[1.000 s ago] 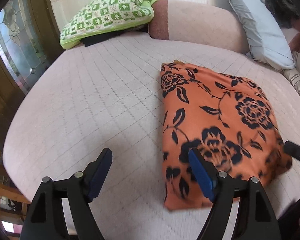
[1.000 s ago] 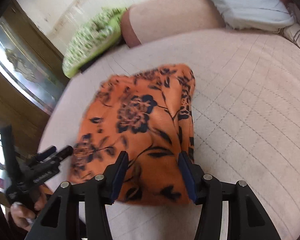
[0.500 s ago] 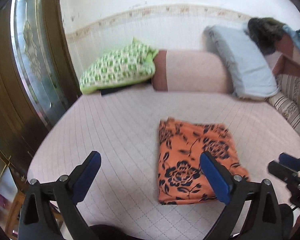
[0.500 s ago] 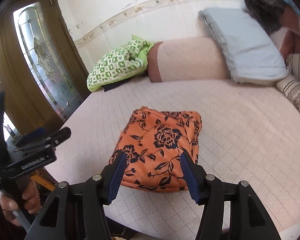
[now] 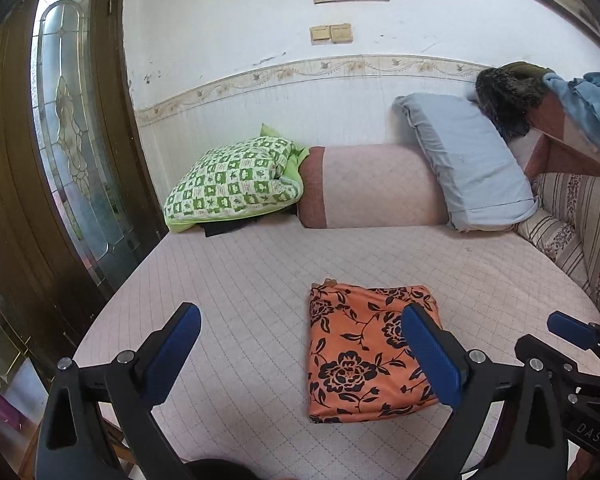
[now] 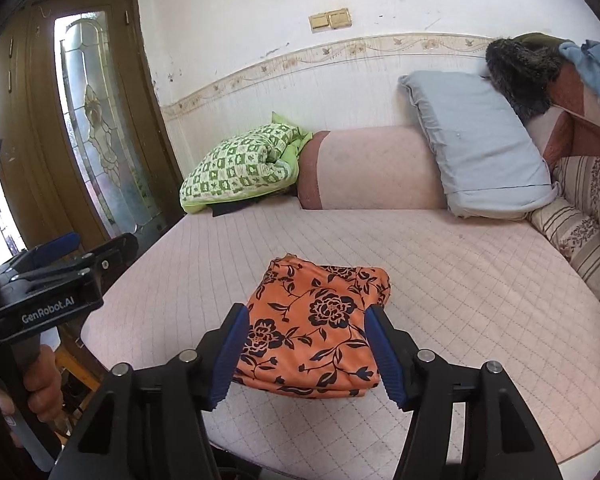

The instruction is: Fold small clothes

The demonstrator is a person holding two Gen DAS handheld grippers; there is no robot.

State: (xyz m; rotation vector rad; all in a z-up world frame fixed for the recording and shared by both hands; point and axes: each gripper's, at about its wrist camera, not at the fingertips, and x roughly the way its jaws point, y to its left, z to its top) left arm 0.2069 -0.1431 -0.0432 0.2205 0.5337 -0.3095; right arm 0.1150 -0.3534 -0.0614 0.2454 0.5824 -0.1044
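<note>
An orange garment with black flowers (image 5: 360, 352) lies folded into a flat rectangle near the front edge of the pink quilted bed (image 5: 240, 280). It also shows in the right wrist view (image 6: 320, 328). My left gripper (image 5: 300, 344) is open and empty, held back above the bed's front edge, left of the garment. My right gripper (image 6: 306, 344) is open and empty, raised in front of the garment and apart from it. The right gripper shows at the right edge of the left wrist view (image 5: 572, 364); the left gripper shows at the left of the right wrist view (image 6: 60, 272).
A green checked pillow (image 5: 236, 184), a pink bolster (image 5: 372, 192) and a light blue pillow (image 5: 468, 168) line the back of the bed. A striped cushion (image 5: 580, 224) lies at the right. A wooden door with glass (image 5: 72, 152) stands at the left.
Both grippers have pulled back and up from the folded garment, so the views now take in the whole bed and wall. The garment stays folded on the bed.
</note>
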